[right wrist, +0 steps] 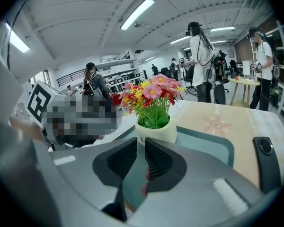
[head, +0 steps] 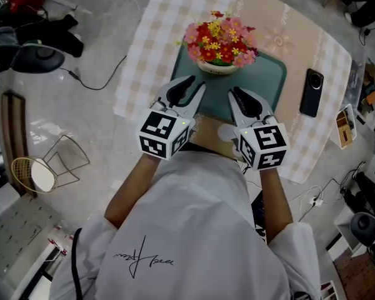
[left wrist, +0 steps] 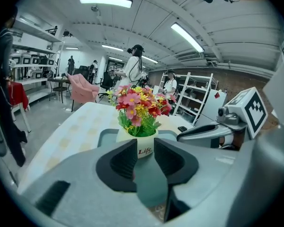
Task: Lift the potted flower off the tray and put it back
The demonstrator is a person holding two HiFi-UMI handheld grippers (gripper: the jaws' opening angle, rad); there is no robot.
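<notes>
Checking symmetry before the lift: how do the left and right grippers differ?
The left gripper has its jaws clearly apart; the right gripper shows only a narrow slit. The left gripper covers the tray at its near-left corner; the right gripper crosses the near edge. Both are empty, short of the potted flower.

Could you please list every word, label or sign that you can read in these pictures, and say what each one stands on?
"Life": on the white pot, seen in the left gripper view.
Cursive script on the back of the person's shirt: not legible.
Marker cubes: black-and-white square patterns only, no letters.
Phone: no readable print.
</notes>
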